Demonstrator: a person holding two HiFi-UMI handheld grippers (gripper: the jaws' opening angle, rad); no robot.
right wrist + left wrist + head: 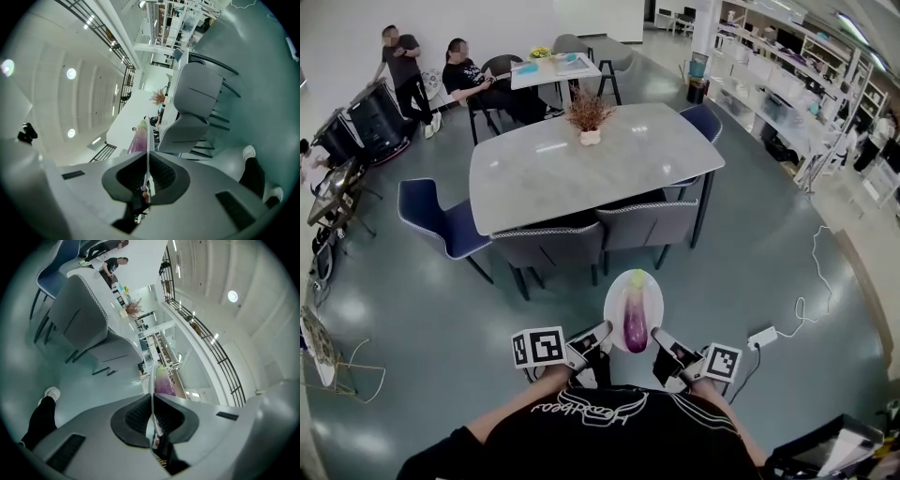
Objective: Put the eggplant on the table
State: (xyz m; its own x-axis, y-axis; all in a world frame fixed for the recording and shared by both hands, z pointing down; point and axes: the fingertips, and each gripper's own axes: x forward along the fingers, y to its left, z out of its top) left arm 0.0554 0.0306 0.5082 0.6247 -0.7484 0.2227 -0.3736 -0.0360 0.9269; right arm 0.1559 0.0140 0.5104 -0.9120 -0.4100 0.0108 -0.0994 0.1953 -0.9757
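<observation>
Person's black shirt (pixel 600 431) is nearest. Just past it, left gripper (pixel 596 337) and right gripper (pixel 664 345) are each pinched nearly closed on a rim of the white plate (pixel 617 292), left and right sides, holding it above the floor. Eggplant (pixel 635 321) lies on the plate, green end far. Beyond stand grey chairs (pixel 551 246) at the near edge of the grey table (pixel 553 173). Potted plant (pixel 588 117) sits on the table's far side.
</observation>
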